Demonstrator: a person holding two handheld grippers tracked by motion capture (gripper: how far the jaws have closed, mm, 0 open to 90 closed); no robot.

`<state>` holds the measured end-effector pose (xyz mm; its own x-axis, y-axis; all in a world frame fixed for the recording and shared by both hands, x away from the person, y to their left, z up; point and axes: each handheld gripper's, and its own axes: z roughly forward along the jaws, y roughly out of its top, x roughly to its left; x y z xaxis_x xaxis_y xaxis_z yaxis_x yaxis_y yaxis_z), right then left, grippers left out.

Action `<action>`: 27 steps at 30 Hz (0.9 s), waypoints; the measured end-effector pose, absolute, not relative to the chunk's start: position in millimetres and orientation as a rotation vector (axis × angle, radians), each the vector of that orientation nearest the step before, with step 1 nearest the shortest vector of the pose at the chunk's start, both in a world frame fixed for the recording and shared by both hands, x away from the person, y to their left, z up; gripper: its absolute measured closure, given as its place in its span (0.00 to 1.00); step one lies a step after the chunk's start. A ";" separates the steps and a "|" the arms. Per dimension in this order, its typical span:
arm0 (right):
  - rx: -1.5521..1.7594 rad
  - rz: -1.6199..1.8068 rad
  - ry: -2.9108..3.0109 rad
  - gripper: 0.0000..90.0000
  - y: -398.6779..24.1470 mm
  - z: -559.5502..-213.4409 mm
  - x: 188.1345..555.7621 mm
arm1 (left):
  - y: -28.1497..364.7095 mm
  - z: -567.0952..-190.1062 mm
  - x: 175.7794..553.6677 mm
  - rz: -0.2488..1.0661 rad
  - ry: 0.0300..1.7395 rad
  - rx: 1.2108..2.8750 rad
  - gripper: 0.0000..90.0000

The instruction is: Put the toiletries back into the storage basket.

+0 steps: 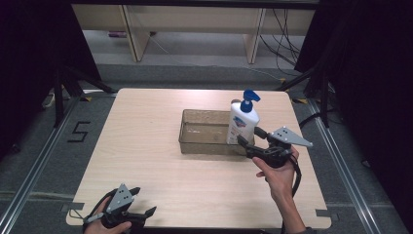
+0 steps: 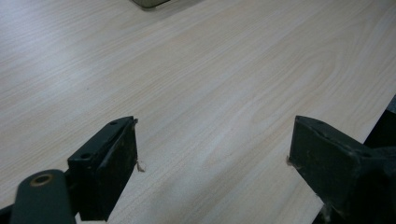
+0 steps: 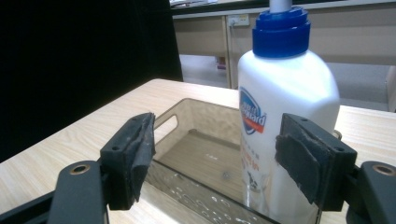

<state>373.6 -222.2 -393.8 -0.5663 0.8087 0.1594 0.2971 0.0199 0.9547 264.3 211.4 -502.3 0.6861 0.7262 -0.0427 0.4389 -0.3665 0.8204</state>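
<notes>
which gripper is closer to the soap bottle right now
Right. The right gripper sits just in front of the soap bottle, which stands in the clear bin, jaws open. The left gripper rests at the table's near edge, far away.

The high view is looking forward and down from above the near edge, taking in the whole table [image 1: 146, 161]; the left gripper view is skimming close over bare tabletop ahead of its jaws; the right gripper view is facing level across the bin [image 3: 196, 154], close to the bottle [image 3: 287, 116]; both are sharing bin and bottle with the high view.
</notes>
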 end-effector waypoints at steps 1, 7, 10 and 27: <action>1.116 1.574 1.872 0.31 -222.0 -394.4 373.4 | 211.4 -502.3 264.3 0.413 0.897 2.018 0.16; 1.117 1.574 1.884 0.29 -221.6 -398.8 372.1 | 211.6 -502.9 265.0 0.417 0.888 2.024 0.16; 1.147 1.572 1.904 0.29 -221.1 -399.8 369.7 | 211.9 -502.5 264.8 0.415 0.891 2.025 0.16; 1.129 1.585 1.934 0.27 -216.3 -412.0 364.2 | 211.7 -502.9 264.8 0.419 0.887 2.024 0.16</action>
<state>364.2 -216.3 -412.0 -0.5963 0.7814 0.1840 0.3339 0.0329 0.9420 264.8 211.7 -502.9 0.6902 0.7228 -0.0345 0.4329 -0.3743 0.8201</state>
